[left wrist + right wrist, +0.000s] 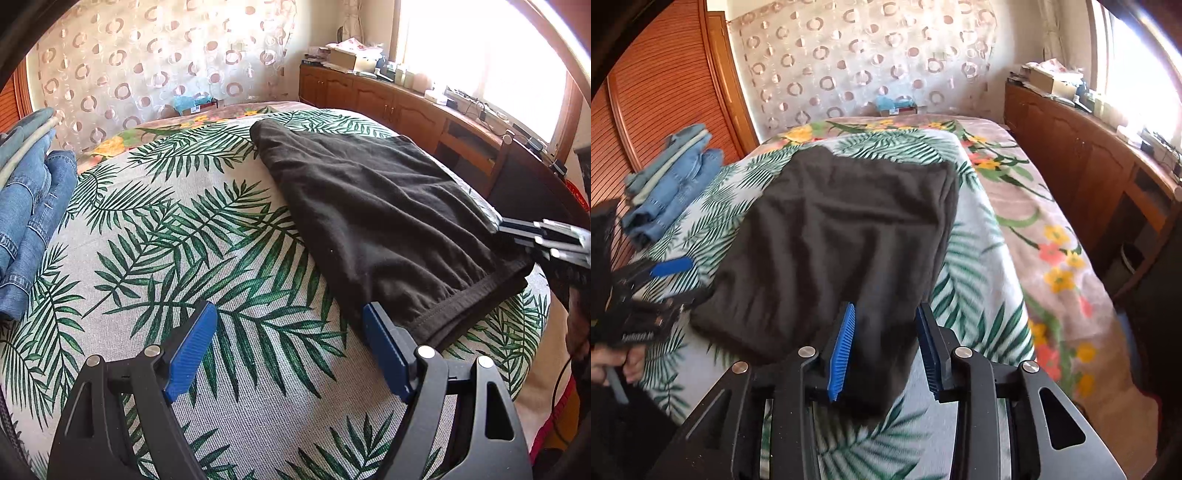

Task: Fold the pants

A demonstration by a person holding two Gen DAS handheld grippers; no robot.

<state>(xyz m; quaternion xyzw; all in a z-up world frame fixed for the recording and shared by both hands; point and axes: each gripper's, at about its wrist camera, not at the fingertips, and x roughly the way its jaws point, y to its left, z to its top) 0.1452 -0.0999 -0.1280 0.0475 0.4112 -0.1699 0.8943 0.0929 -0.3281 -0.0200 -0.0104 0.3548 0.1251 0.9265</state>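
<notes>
Nearest to us, our left gripper [290, 347] hovers over the palm-leaf bedspread [207, 236], blue pads spread wide with nothing between them, its right pad just beside the waistband of the black pants [373, 206]. On the right, our right gripper [884, 347] has its jaws partly parted; a near corner of the pants lies in the gap, and we cannot tell whether the pads press on it. The pants lie folded in a rough rectangle in the middle of the bed. Farther left sits a stack of folded jeans [670, 184]. Beyond, a floral blanket [1027, 206], a circle-patterned curtain [864, 62] and, right, a wooden cabinet [388, 103].
</notes>
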